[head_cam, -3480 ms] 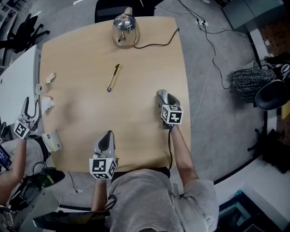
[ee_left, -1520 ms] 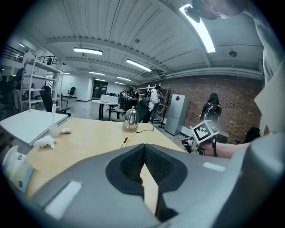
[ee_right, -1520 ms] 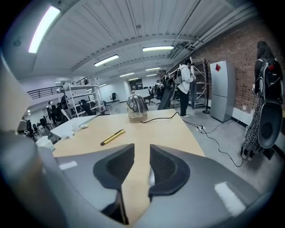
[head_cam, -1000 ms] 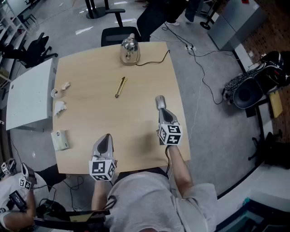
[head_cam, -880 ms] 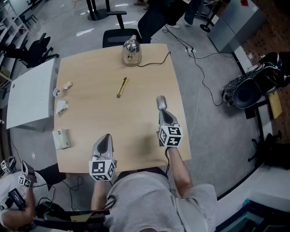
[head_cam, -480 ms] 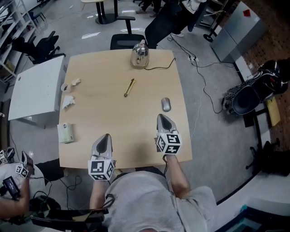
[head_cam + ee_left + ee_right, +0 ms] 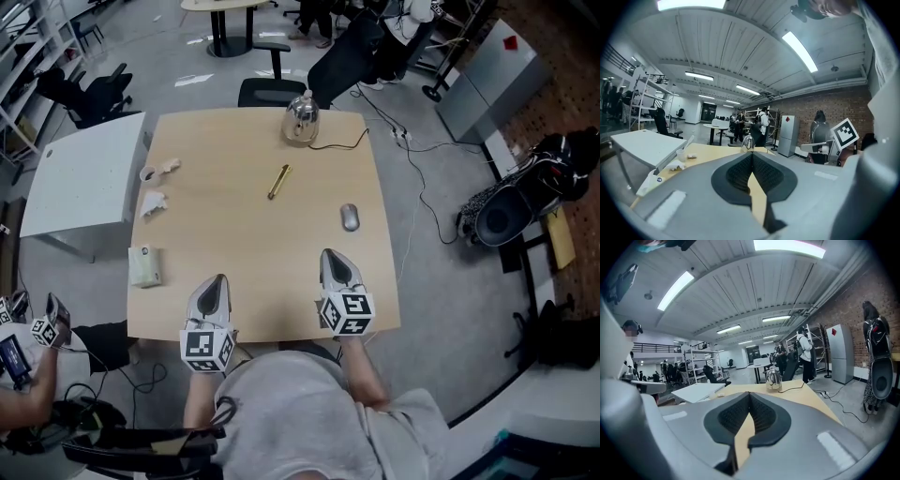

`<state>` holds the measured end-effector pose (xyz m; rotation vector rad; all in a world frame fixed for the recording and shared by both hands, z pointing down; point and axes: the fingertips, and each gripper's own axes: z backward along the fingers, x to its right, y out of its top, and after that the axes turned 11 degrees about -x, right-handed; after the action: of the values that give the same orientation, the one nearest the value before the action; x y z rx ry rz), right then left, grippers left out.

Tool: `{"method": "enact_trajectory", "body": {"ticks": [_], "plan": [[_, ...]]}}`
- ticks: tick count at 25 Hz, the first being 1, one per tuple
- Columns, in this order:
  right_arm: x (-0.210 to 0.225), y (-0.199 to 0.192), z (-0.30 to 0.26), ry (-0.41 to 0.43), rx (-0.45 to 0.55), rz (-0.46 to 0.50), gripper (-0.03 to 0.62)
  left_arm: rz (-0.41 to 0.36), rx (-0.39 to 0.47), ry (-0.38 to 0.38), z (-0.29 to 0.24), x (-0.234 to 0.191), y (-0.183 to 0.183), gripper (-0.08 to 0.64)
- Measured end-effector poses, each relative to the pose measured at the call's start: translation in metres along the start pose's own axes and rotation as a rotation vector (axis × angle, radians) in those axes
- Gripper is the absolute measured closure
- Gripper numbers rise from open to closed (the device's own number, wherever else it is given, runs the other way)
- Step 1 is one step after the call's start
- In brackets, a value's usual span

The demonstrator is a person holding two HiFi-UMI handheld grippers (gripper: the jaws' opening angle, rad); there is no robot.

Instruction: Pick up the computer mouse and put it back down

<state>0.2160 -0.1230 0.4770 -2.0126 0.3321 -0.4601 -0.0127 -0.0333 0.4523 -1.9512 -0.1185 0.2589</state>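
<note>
Computer mouse [image 7: 350, 217] lies flat on the wooden table [image 7: 234, 234], toward its right edge, touching neither gripper. The right gripper [image 7: 333, 255] hovers nearest, over the near edge and apart from the mouse, with its fingers pressed together on nothing. The left gripper [image 7: 217, 280] hangs level with it further left, its fingers likewise together and empty. A yellow utility knife [image 7: 278, 181] and a steel kettle [image 7: 302, 122] sit further back. As things lie, either the put-down is finished or the pick-up is still due. If it is due, the right fingers must spread, reach forward and straddle the mouse's sides.
</note>
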Motion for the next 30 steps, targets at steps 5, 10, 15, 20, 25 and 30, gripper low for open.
{"method": "enact_trajectory", "body": {"ticks": [5,10,15,20,25,30], "plan": [[-0.026,-0.006,0.011,0.014,0.009,-0.004,0.586,-0.018,0.017,-0.01,0.014,-0.009,0.002,0.54],[-0.047,-0.013,0.022,0.025,0.017,0.027,0.586,-0.031,0.038,-0.022,0.024,-0.015,0.002,0.54],[-0.064,-0.023,0.03,0.024,0.029,0.064,0.586,-0.04,0.042,-0.031,0.029,-0.023,-0.003,0.54],[-0.073,-0.03,0.037,0.03,0.024,0.081,0.588,-0.041,0.057,-0.033,0.034,-0.023,-0.002,0.54],[-0.079,-0.032,0.042,0.039,0.019,0.085,0.588,-0.045,0.058,-0.035,0.041,-0.021,0.0,0.54],[-0.08,-0.03,0.043,0.048,0.026,0.069,0.588,-0.048,0.053,-0.034,0.043,-0.021,-0.001,0.54]]}}
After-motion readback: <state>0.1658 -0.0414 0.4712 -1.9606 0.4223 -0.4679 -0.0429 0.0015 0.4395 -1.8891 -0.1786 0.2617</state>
